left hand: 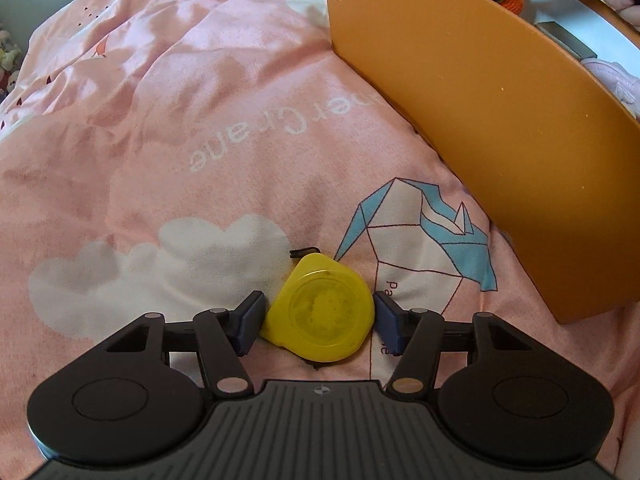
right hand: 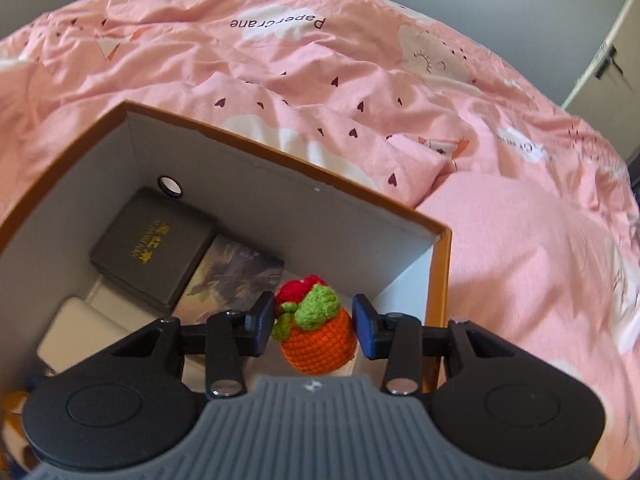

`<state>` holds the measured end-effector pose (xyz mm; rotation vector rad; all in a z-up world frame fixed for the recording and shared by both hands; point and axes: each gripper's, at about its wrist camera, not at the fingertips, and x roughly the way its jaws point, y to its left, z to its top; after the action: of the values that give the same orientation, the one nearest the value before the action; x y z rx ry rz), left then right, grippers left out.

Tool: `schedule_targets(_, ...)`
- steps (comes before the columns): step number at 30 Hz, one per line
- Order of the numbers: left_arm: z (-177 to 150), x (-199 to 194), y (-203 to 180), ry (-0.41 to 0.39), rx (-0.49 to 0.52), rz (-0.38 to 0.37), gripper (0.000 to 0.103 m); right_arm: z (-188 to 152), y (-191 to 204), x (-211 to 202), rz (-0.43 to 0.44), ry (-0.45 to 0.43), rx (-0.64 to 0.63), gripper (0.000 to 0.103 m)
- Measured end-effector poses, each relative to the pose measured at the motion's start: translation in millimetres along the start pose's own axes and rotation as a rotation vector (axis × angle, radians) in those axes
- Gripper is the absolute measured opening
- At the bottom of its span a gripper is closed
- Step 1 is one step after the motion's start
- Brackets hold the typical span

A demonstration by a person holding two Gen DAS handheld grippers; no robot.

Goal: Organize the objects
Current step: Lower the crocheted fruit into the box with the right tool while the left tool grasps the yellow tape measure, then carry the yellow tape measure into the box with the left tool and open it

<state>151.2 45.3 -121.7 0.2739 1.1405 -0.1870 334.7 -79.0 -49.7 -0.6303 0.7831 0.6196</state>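
On a pink printed duvet (left hand: 168,128), the left gripper (left hand: 319,325) brackets a yellow tape measure (left hand: 320,314), pads at its sides, grip not yet certain; the right gripper (right hand: 313,326) holds a crocheted potted plant (right hand: 316,330) over the open orange box (right hand: 280,184); a black case (right hand: 154,244) and a booklet (right hand: 232,276) already lie inside; the tape measure remains outside, beside the box wall.

The right gripper (right hand: 314,330) apparently grips a crochet potted plant (right hand: 318,330) above the orange box (right hand: 438,276).
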Motion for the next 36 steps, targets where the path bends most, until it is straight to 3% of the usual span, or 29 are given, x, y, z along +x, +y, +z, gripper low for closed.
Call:
schedule_targets(6,5.3,-4.9,4.3,0.011,-0.063,-0.003,0.067,4.7,4.3,9.9,-0.038,-0.010,-0.083,0.045)
schedule_targets(17,19.3,-31.3,11.0,-0.046,-0.148,-0.011,0.066,-3.5,-4.3,-12.7,-0.020,-0.046,-0.011,0.050)
schedule_targets(29,70.8,-88.7,-12.2,-0.196,-0.072,-0.002,0.066,-37.6,2.1,-67.2,-0.034,-0.144,0.130,0.054)
schedule_targets(34,99.9,-110.8,-34.2,-0.263,0.004,0.008,0.066,-50.6,-2.9,-78.4,-0.076,-0.180,0.203,0.055)
schedule_targets(36,112.8,-114.9,-45.5,-0.287,0.042,0.007,0.066,-55.3,-8.8,-80.8,-0.049,-0.200,0.256,0.056)
